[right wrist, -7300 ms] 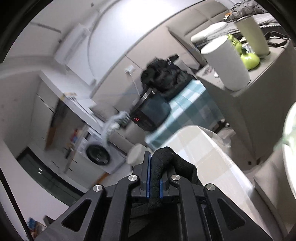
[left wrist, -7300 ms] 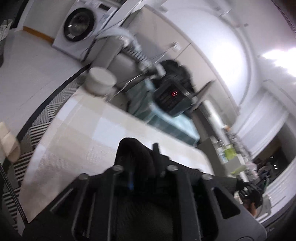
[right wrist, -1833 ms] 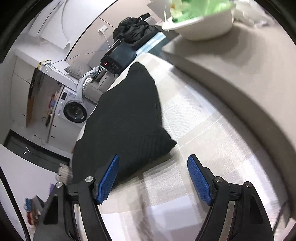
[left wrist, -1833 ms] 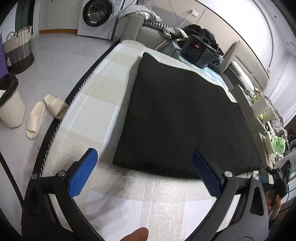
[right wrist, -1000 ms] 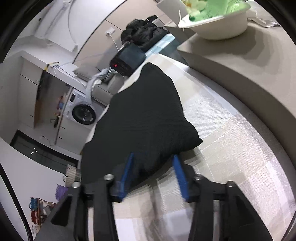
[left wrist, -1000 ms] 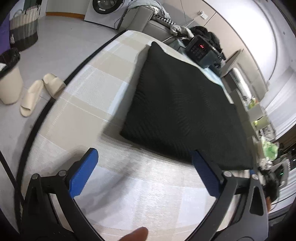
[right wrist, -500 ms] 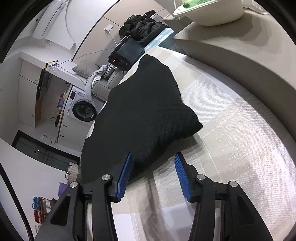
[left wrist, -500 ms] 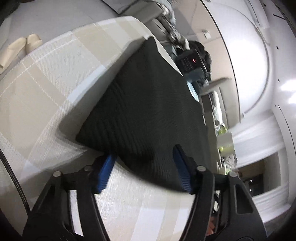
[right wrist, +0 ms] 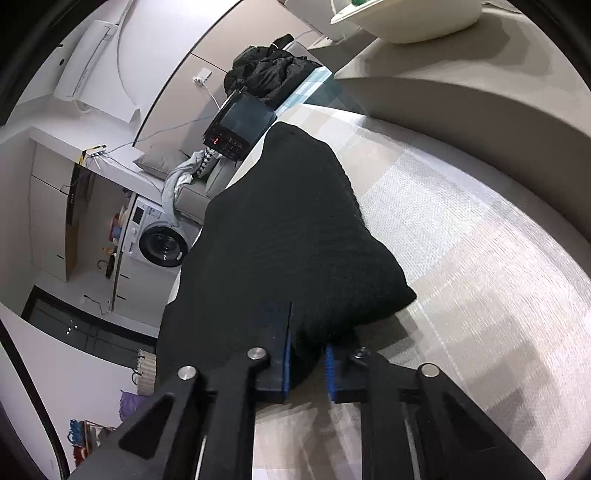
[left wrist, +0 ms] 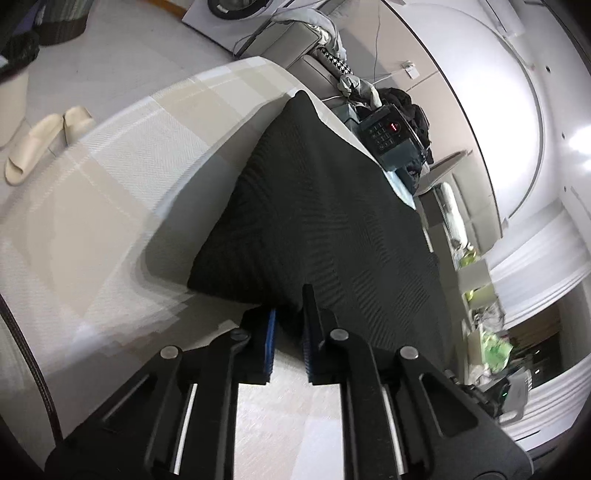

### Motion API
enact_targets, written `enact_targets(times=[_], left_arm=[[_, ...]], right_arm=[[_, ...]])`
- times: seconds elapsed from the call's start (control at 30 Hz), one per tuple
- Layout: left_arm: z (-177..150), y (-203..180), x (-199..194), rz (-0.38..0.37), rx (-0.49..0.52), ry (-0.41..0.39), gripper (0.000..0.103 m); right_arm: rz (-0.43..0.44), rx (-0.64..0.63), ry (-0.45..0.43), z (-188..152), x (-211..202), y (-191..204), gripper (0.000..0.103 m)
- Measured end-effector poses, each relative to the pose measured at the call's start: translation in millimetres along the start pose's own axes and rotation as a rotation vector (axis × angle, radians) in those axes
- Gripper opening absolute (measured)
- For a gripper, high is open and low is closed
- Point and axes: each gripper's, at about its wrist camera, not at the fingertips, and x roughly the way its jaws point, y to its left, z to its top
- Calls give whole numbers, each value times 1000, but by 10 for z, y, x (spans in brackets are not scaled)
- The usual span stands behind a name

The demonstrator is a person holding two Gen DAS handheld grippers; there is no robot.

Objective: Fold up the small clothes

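Observation:
A black knit garment point(left wrist: 332, 206) lies flat on the beige checked tablecloth point(left wrist: 110, 192). In the left wrist view my left gripper point(left wrist: 288, 325) is at its near left corner. Its jaws are closing, and the blue pads pinch the cloth's edge. The right wrist view shows the same garment point(right wrist: 288, 229) from the other side. My right gripper point(right wrist: 308, 350) is at the near right corner, its jaws also closing, with a bunched fold of black cloth between the pads. The near edge between the two corners is hidden behind the gripper bodies.
A black box with a red display point(left wrist: 388, 136) sits past the table's far end, beside a dark heap of clothes point(right wrist: 269, 70). Pale slippers point(left wrist: 40, 140) lie on the floor at left. A washing machine point(right wrist: 159, 240) stands further back. A white bowl point(right wrist: 406, 22) rests on a raised ledge.
Both grippers went from open to nearly shut, with the garment's near edge between the pads. The left one moved in and down to the near left corner; the right barely moved.

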Motion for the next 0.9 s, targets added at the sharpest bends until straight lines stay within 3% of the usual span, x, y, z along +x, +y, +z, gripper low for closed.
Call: enact_targets(times=[0.37,0.4,0.47,0.53,0.57,0.63,0.7,0.9], left_arm=[[-391,199,-571,27,127,62,8],[-414,206,-599,29,133,61,9],[-459,251,-666,59,148,64,11],[-473,269,-728,76,153,62,24],[-474,270,-758,91,158,57,29],[-492,293,-909,137,180,15,53],[-478,333,-1052,182,191,-27,66],[-404,353,-1204,196,213,-64,72]], right_arm=[[-4,-70,87,-385,-504,-197,11],[-21,-83,85,-409,-549,-196,12],[-47,-110,82,-416,-596,-189,27],[-80,-140,63,-381,-649,-154,40],[-93,-156,53,-365,-669,-139,41],[-141,-203,30,-336,-732,-90,41],[-186,-231,0,-312,-804,-83,43],[-257,-284,-97,-251,-985,-65,44]])
